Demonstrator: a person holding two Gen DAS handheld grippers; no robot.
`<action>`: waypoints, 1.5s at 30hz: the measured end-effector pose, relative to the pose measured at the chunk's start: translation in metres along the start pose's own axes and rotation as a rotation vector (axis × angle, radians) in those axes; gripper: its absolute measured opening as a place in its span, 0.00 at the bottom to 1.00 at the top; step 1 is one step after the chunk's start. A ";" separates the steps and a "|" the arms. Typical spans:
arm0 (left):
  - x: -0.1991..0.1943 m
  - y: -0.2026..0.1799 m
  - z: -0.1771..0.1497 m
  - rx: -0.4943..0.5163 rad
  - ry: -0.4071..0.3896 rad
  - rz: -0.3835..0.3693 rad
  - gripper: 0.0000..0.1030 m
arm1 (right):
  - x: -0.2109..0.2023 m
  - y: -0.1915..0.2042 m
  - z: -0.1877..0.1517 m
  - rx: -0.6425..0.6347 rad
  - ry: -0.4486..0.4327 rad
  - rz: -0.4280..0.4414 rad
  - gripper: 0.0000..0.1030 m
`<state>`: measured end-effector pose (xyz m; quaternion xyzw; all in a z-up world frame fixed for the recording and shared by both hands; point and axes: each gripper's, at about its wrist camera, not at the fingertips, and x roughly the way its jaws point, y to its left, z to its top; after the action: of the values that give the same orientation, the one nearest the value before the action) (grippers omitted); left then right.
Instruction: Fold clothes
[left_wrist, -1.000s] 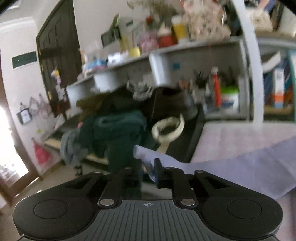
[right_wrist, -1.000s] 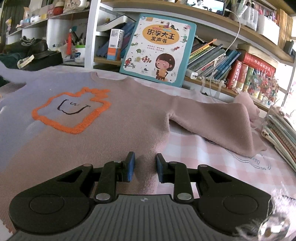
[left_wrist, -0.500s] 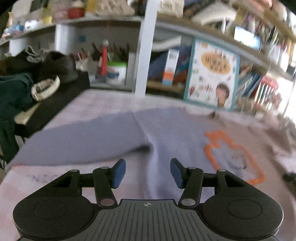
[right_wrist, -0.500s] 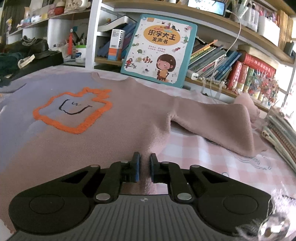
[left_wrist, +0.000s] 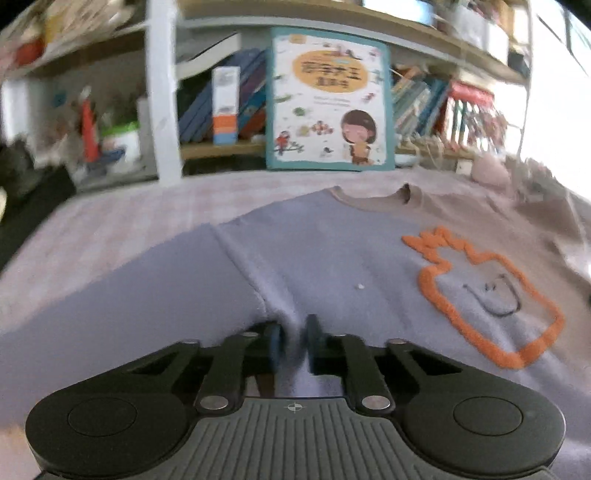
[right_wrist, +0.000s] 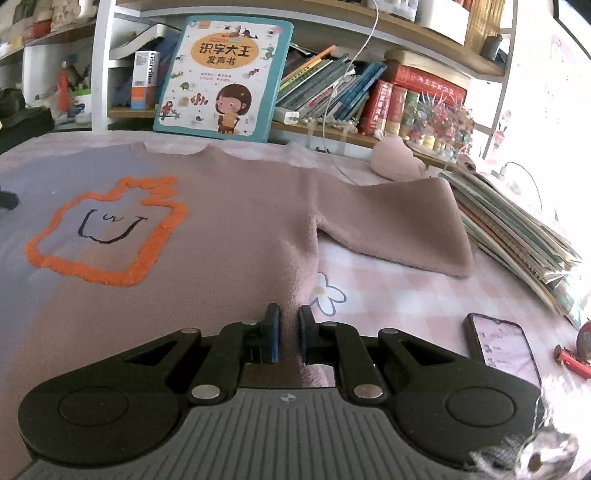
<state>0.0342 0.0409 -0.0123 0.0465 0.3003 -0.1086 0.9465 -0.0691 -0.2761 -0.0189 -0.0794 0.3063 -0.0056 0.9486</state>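
— Sweater: where is it seen?

— It is spread flat on the pink checked bench, front side up, its neckline at the far side below the children's book that is propped against the shelf. An orange outline patch with a small drawn face is shown on the chest. The cloth is lilac toward the left and dusty pink toward the right.

— How are the sleeves laid?

— The right sleeve is stretched out toward a slanting stack of books; the left sleeve is extended leftward across the bench.

— And the left gripper?

— Its fingers are drawn nearly together, and a raised ridge of lilac cloth below the left armpit seam is pinched between them. The left wrist view is somewhat blurred.

— The right gripper?

— Its fingers are likewise closed onto the pink side edge of the sweater, below the right armpit, with a fold of cloth caught in the narrow gap.

— What else is shown on the bench?

— A phone with a lit screen is lain near the right edge, just beside a small red object that cannot be identified.
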 end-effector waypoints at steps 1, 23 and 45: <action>0.003 0.001 0.004 0.023 -0.001 0.008 0.06 | 0.001 0.004 0.001 -0.006 -0.003 0.010 0.10; -0.016 0.047 -0.008 -0.053 0.016 0.131 0.13 | 0.022 0.044 0.019 -0.022 -0.038 0.145 0.11; -0.026 0.046 -0.019 -0.184 -0.023 0.058 0.00 | 0.005 0.011 0.007 0.115 -0.003 0.203 0.11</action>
<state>0.0135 0.0928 -0.0114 -0.0332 0.2967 -0.0536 0.9529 -0.0611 -0.2650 -0.0183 0.0064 0.3104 0.0732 0.9478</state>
